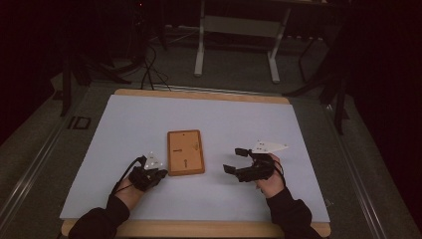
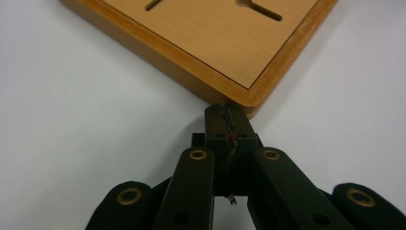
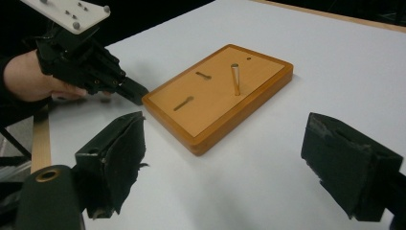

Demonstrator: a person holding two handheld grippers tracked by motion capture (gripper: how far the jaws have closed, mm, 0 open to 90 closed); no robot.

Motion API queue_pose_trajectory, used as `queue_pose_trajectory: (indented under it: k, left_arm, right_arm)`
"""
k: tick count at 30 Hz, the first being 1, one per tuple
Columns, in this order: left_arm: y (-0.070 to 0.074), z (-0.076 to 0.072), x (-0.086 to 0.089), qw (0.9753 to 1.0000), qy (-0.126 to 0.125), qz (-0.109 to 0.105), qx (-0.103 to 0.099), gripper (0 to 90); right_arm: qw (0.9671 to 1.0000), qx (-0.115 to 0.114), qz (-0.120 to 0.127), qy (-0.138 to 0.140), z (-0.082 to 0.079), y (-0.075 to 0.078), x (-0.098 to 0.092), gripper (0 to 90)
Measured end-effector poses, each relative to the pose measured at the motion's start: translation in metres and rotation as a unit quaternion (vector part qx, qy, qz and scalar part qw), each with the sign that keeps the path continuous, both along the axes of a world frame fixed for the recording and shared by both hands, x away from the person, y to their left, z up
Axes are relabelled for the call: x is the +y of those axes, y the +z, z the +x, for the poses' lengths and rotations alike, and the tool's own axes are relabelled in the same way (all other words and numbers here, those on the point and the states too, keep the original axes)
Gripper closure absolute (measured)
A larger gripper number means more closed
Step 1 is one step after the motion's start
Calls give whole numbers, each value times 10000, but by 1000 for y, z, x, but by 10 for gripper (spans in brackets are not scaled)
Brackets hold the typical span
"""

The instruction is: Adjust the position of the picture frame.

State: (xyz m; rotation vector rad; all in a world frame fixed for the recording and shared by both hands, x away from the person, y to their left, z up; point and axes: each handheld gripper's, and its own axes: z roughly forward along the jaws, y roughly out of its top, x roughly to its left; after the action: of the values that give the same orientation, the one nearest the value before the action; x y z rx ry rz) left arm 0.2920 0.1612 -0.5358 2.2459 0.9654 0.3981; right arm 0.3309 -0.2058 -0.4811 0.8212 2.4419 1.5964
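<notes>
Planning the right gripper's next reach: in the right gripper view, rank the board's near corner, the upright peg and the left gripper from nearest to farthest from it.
1. Near corner of the wooden board, centre, just ahead of the right gripper.
2. Upright peg, mid-board, beyond.
3. Left gripper, at the board's far-left corner; too close to the peg to rank firmly.

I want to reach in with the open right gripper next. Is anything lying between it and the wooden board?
Nothing visible does. Bare white table surface lies between the right gripper and the flat rectangular wooden board. The left gripper sits at the board's far corner, off that path.
</notes>
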Motion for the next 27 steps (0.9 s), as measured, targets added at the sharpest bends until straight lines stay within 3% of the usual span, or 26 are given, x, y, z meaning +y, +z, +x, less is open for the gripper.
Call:
queue_pose_trajectory:
  k: [3,13,27]
  left_arm:
    - [0,1,-3,9999,-45,-65,74,898]
    - [2,-1,-42,9990,-431,-45,118,897]
    - [3,4,-79,9966,-805,12,191,897]
  right_arm:
    - [10000,-4,42,-31,-3,2,-4,154]
    - [9999,-56,7,-131,-10,3,-15,158]
    - [9996,64,92,-261,-20,-2,-35,159]
